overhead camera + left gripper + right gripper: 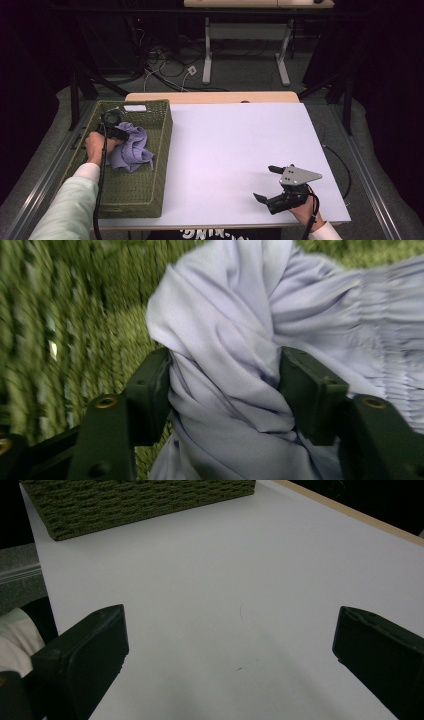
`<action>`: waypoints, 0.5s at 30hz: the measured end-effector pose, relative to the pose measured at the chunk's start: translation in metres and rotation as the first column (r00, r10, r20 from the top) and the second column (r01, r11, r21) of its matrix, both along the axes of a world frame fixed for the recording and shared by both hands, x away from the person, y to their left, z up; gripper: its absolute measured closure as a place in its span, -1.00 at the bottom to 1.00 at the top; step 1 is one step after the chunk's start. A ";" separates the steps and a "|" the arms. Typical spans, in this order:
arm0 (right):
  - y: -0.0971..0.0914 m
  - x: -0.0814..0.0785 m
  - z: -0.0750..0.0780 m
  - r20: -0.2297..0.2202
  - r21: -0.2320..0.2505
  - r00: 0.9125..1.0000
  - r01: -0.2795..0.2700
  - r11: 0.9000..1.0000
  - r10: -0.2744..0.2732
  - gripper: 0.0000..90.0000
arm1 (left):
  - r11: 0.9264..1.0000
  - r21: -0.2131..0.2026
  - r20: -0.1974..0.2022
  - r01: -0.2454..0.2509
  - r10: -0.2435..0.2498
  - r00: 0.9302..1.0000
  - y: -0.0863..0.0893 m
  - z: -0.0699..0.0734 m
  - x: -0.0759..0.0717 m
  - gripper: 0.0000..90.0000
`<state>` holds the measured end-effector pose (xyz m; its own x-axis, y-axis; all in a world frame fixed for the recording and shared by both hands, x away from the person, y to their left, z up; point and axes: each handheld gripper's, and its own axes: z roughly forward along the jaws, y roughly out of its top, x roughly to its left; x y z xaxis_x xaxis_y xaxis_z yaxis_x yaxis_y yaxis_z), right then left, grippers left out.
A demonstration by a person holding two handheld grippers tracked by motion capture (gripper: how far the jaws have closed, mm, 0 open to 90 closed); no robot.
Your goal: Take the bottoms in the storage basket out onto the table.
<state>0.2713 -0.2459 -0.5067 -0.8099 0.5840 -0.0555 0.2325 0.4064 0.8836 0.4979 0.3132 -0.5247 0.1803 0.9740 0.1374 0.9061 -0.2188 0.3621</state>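
I see my left gripper (225, 390) clamped on the lilac cloth (240, 330), bunched between its fingers (310, 390) inside the green woven basket (150, 197). My right gripper (272, 182) rests on the white surface (225, 570), fingers wide apart, holding nothing.

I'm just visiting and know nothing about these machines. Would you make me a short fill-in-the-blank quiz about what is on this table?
1. The lilac cloth lies inside a woven ____ basket.
2. The left gripper has its jaws on either side of a bunched fold of the ____.
3. The right gripper rests over the white table with its jaws ____ and nothing between them.

Missing words: green; cloth; open
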 end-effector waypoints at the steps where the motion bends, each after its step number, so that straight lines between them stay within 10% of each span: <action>1: 0.000 0.000 0.000 -0.003 -0.002 1.000 0.000 1.000 0.000 -0.98 | 1.000 -0.003 -0.002 -0.003 0.003 1.000 0.000 -0.001 0.000 0.00; 15: -0.001 0.000 0.001 0.006 -0.002 1.000 0.004 1.000 -0.004 -0.98 | 0.997 -0.075 0.018 0.006 -0.004 1.000 0.002 0.001 -0.002 0.67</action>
<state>0.2712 -0.2467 -0.5059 -0.8072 0.5870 -0.0617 0.2284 0.4070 0.8844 0.4963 0.3156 -0.5235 0.1834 0.9808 0.0669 0.8982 -0.1949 0.3940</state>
